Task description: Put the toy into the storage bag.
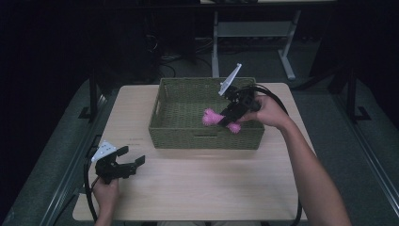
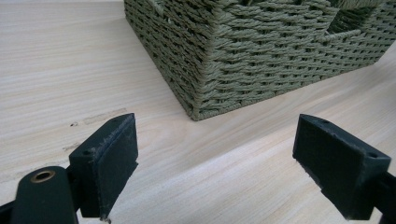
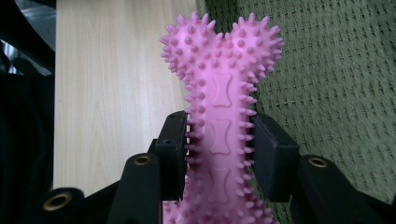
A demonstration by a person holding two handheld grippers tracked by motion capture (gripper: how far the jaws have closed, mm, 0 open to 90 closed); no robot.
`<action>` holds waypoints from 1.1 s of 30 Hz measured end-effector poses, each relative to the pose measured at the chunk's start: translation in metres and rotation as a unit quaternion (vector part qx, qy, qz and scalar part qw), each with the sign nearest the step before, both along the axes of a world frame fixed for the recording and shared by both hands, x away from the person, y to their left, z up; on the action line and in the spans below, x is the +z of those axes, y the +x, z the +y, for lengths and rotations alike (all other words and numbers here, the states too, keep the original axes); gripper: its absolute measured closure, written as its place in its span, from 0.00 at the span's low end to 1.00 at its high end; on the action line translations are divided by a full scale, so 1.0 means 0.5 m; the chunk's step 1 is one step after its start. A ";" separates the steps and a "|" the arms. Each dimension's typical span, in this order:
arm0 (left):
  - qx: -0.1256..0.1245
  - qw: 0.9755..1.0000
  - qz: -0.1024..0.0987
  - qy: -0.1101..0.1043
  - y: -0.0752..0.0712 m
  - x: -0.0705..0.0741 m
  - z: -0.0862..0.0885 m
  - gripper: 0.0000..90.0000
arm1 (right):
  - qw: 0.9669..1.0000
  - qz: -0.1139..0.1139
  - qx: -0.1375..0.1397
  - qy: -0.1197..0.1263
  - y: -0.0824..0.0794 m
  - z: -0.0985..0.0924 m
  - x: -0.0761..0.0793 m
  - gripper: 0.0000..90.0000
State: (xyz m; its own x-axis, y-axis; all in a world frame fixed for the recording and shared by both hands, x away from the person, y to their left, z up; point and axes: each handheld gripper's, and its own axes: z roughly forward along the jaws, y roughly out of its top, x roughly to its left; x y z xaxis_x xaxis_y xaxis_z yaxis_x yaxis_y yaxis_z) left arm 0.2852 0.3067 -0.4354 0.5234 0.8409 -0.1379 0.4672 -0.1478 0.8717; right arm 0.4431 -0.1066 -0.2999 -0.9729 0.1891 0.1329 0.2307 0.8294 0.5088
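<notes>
Here the pink spiky bone [image 3: 223, 121] sits clamped in the right claw [image 3: 219, 154].

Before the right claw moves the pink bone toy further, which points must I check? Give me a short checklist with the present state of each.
1. Right claw shut on the pink bone toy, pads on its shaft: ok.
2. Toy lifted free of the basket floor: cannot tell.
3. Toy over the green woven basket, inside its walls in the high view: ok.
4. Left claw open, nothing between its pads: ok.
5. Left claw apart from the basket, over the table: ok.
</notes>
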 end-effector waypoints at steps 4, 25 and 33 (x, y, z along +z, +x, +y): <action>0.001 1.000 0.000 -0.002 0.000 -0.001 0.000 0.15 | 1.000 0.004 0.003 0.010 0.011 0.007 0.005 0.65; 0.000 1.000 0.001 -0.005 0.001 0.000 0.003 0.15 | 0.999 0.008 -0.035 -0.002 0.077 -0.009 -0.032 0.65; 0.000 1.000 0.001 -0.010 0.000 0.001 0.003 0.15 | 0.999 0.016 -0.039 -0.004 0.085 -0.007 -0.053 0.65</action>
State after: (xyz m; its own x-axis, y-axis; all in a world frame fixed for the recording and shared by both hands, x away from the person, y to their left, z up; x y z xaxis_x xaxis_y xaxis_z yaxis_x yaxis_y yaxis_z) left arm 0.2854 0.3084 -0.4351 0.5235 0.8376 -0.1558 0.4695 -0.1310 0.8731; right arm 0.4855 -0.1103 -0.3266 -0.9505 0.2653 0.1616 0.3106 0.8118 0.4945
